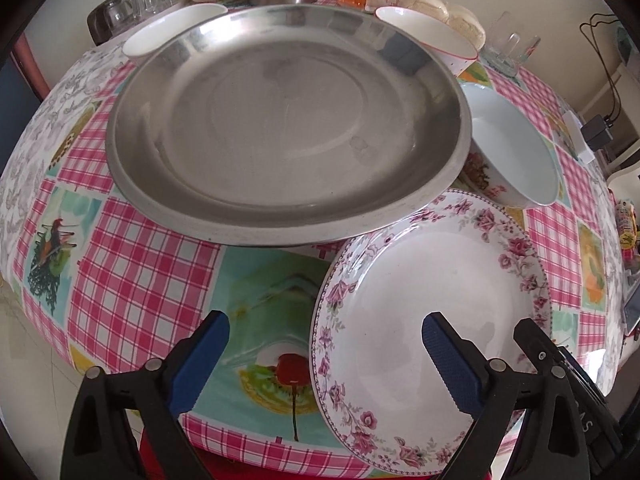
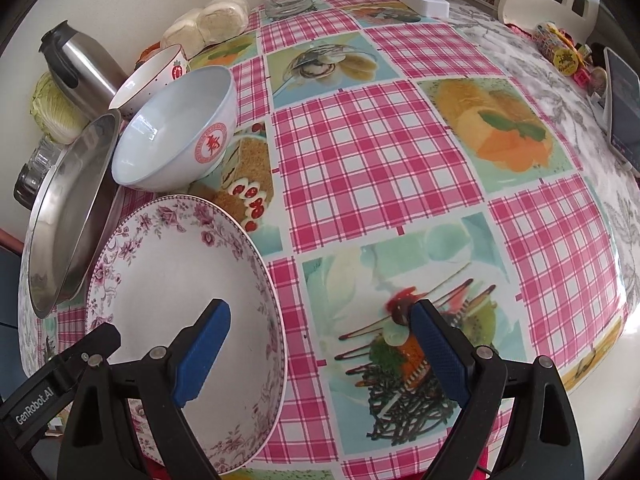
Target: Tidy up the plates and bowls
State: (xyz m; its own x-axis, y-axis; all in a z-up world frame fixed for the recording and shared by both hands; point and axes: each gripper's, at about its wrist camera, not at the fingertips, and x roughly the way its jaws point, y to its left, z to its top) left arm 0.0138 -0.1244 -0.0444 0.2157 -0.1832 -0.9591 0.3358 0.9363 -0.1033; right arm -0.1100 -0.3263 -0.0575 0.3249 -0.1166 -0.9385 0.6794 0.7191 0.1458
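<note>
Left wrist view: my left gripper (image 1: pixel 326 354) stands wide open with nothing between its blue pads. The round white porcelain plate with a pink floral rim (image 1: pixel 432 320) lies at 1 o'clock from my fingers, and my right-hand pad hangs over its near-left part. The large round stainless steel plate (image 1: pixel 288 120) sits at 12 o'clock, its near edge overlapping the floral rim. 3 bowls ring it: a plain white bowl (image 1: pixel 172 32) at 11 o'clock, a red-rimmed white bowl (image 1: pixel 428 36) at 1 o'clock, and a pale blue-white bowl (image 1: pixel 516 148) at 2 o'clock.

Right wrist view: my right gripper (image 2: pixel 320 356) is also open and empty. The floral plate lies at 10 o'clock, under my left-hand pad. I judge both hands equally near it.
</note>
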